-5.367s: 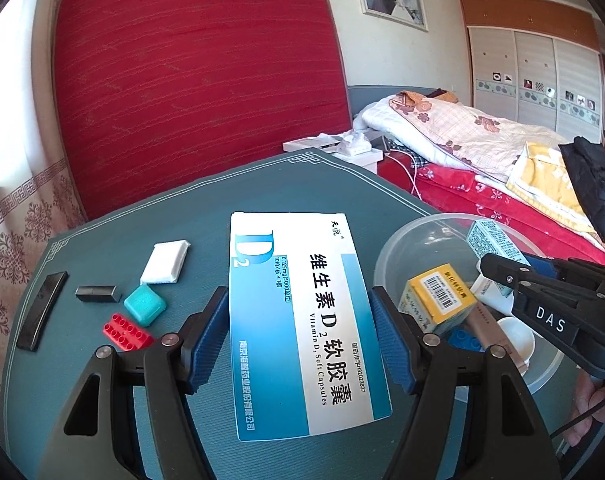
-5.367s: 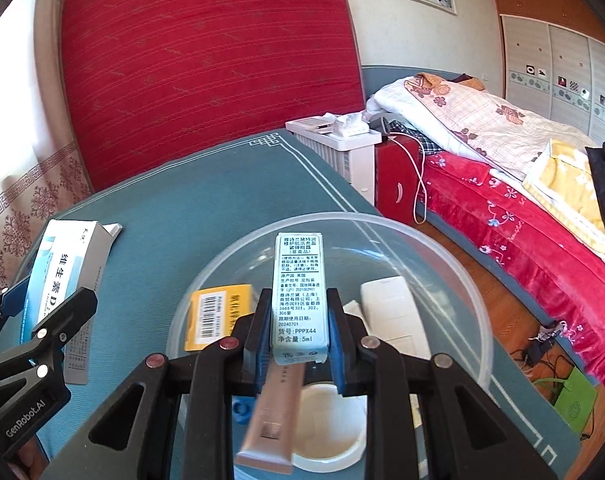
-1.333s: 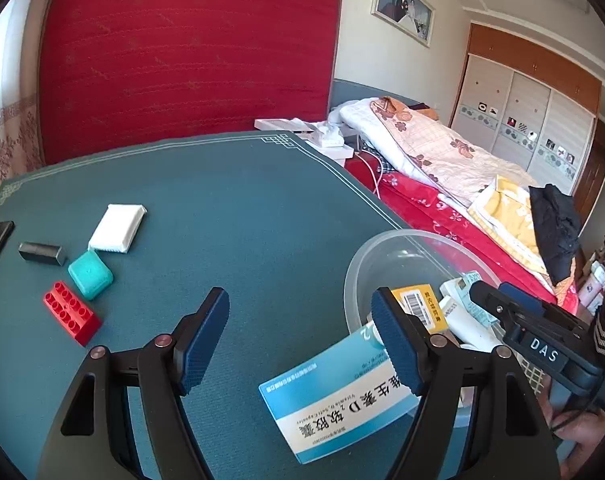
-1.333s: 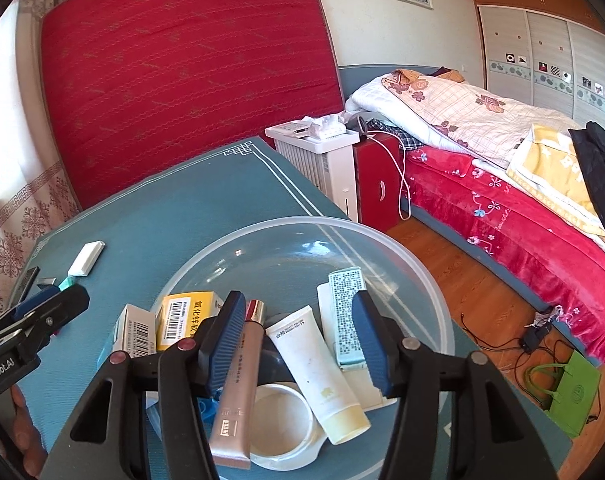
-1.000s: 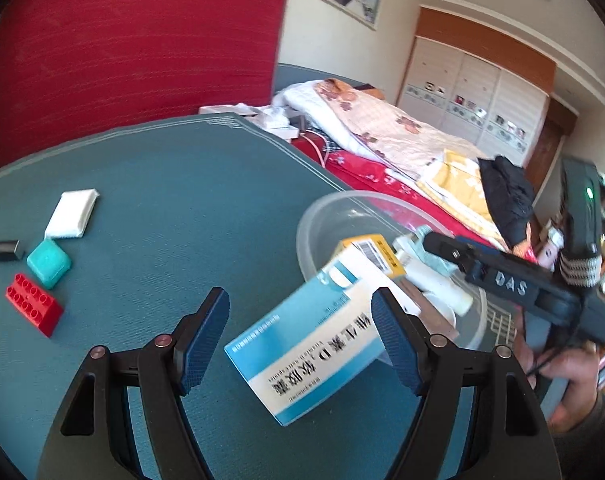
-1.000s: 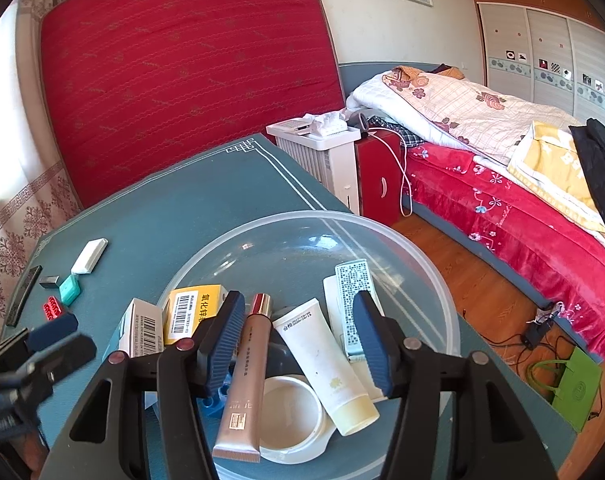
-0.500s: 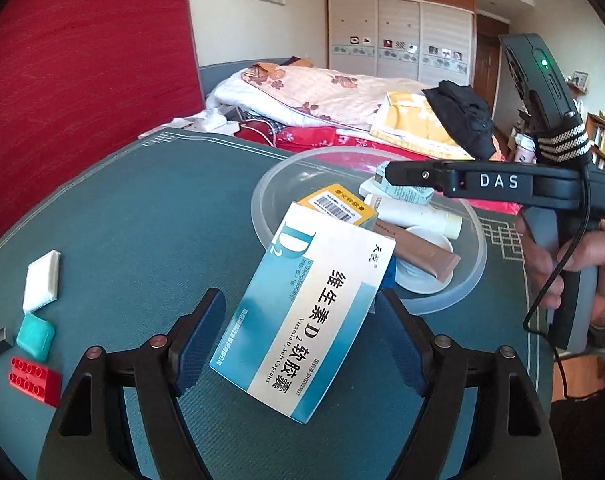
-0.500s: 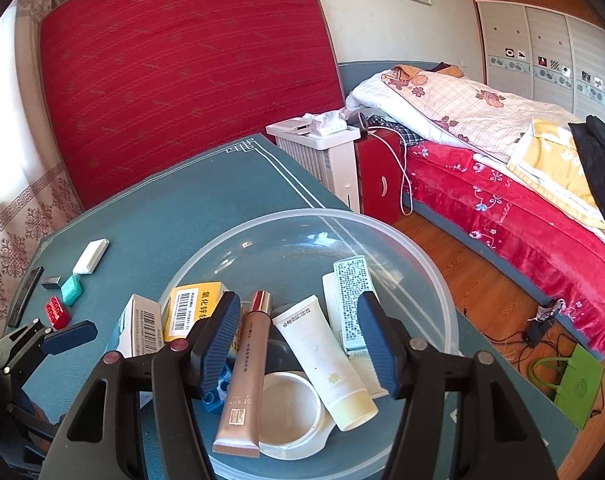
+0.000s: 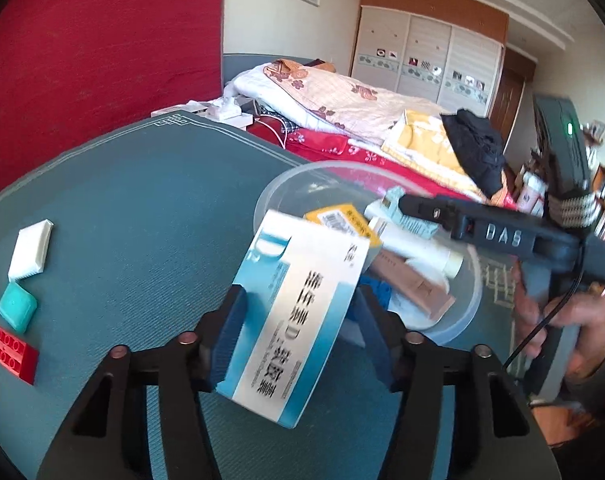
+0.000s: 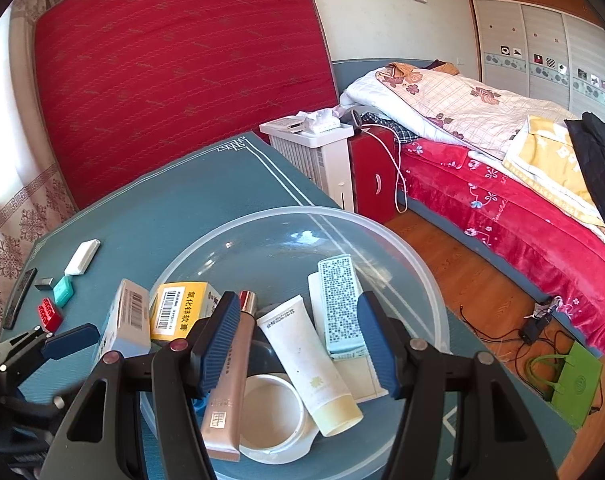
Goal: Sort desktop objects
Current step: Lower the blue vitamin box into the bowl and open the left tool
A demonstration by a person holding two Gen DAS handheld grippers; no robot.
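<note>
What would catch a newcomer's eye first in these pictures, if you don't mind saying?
Probably the blue-and-white box, tilted between the left gripper's pads and leaning against the clear bowl. Next, the bowl itself on the teal table, crowded with a yellow box, tubes and a white jar, with the open right gripper above it. A red brick lies at the table's left.

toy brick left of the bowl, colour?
Red studded plastic toy brick; clearest in the left wrist view.
</note>
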